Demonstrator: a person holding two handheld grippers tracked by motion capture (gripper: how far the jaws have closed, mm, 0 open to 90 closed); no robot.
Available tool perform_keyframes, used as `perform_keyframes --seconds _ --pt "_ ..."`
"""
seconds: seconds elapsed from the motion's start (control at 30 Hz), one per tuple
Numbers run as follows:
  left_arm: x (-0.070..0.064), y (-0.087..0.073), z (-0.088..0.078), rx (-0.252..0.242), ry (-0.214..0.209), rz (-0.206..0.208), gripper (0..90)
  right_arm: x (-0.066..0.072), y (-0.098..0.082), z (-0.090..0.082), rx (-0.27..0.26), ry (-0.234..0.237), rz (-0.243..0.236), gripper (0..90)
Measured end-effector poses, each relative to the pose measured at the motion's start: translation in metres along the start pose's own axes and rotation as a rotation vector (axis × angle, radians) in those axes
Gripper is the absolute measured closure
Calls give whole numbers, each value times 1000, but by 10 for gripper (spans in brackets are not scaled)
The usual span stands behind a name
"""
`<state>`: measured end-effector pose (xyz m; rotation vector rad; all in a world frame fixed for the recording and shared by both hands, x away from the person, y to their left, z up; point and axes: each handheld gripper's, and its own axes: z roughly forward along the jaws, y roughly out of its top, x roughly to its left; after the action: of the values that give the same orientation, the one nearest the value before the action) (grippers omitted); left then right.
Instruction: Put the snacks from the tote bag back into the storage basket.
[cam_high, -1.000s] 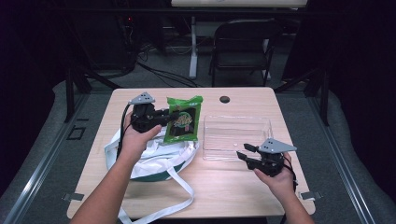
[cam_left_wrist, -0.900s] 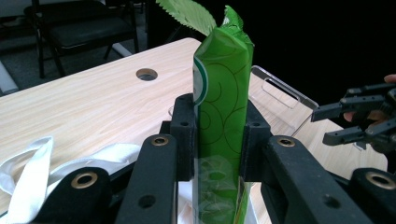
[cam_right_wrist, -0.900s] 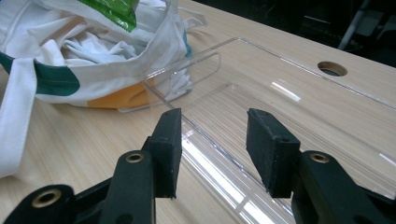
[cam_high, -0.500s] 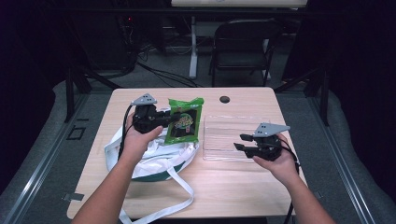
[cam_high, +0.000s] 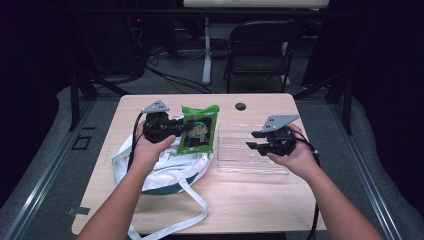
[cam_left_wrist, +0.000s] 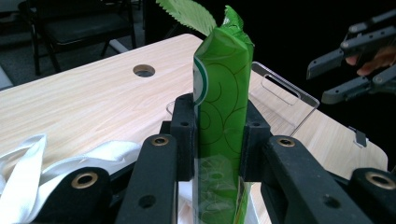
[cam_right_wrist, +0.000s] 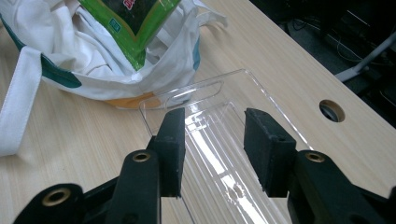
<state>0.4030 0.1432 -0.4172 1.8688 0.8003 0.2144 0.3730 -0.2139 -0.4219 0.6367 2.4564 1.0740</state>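
A green snack packet (cam_high: 200, 129) stands upright above the mouth of a white tote bag (cam_high: 170, 167). My left gripper (cam_high: 181, 128) is shut on the packet's edge, and in the left gripper view both pads squeeze the packet (cam_left_wrist: 219, 93). My right gripper (cam_high: 251, 140) hangs over a clear plastic tray (cam_high: 250, 162) and points left at the packet. Its jaws have just been closing a little and stand open with nothing between them. In the right gripper view the right gripper (cam_right_wrist: 212, 140) has the tray (cam_right_wrist: 196, 91) under it, with the bag (cam_right_wrist: 93, 60) and the packet's lower end (cam_right_wrist: 135, 18) beyond.
The wooden table (cam_high: 250, 200) has a round cable hole (cam_high: 240, 106) at its back edge. The bag's long white strap (cam_high: 195, 200) trails toward the front. A folding chair (cam_high: 260, 50) stands behind the table, on a dark floor with cables.
My right gripper has risen off the tray's near right corner and moved back and left over the tray. The left gripper and the packet have kept still.
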Motion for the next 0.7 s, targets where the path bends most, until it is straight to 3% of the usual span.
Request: perform_keyframes --seconds 0.27,0.47,0.7 --pt "-1 0 2 -3 -5 1 733 -3 27 2 61 9 -91 599" --pt "-1 0 3 4 -9 1 733 -8 46 4 118 44 -159 601" --pt "-2 0 5 5 -16 8 733 -14 64 5 170 51 -208 599"
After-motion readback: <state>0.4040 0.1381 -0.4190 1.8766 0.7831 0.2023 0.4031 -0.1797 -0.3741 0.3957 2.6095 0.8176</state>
